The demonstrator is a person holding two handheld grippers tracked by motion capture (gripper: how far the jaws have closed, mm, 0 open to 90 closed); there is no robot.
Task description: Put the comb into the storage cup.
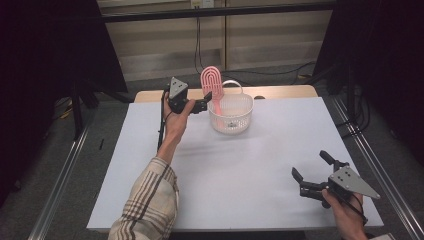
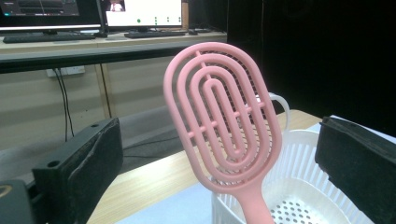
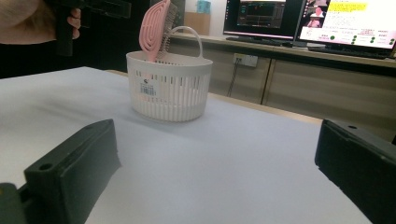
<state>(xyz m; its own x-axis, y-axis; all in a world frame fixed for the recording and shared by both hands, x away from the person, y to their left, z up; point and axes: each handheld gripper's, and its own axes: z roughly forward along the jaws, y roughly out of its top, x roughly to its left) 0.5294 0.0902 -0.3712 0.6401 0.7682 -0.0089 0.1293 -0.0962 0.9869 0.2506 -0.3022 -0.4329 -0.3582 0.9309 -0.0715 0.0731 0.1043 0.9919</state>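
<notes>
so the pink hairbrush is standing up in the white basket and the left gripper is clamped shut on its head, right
Not quite. The pink hairbrush does stand up in the white basket, but the left gripper is not clamped on its head: the left gripper view shows both jaws spread wide, with clear gaps on either side of the brush. It is open beside the brush, not gripping it.

Both grippers, left gripper [image 1: 204, 105] and right gripper [image 1: 311, 171], apparently gape open.
</notes>
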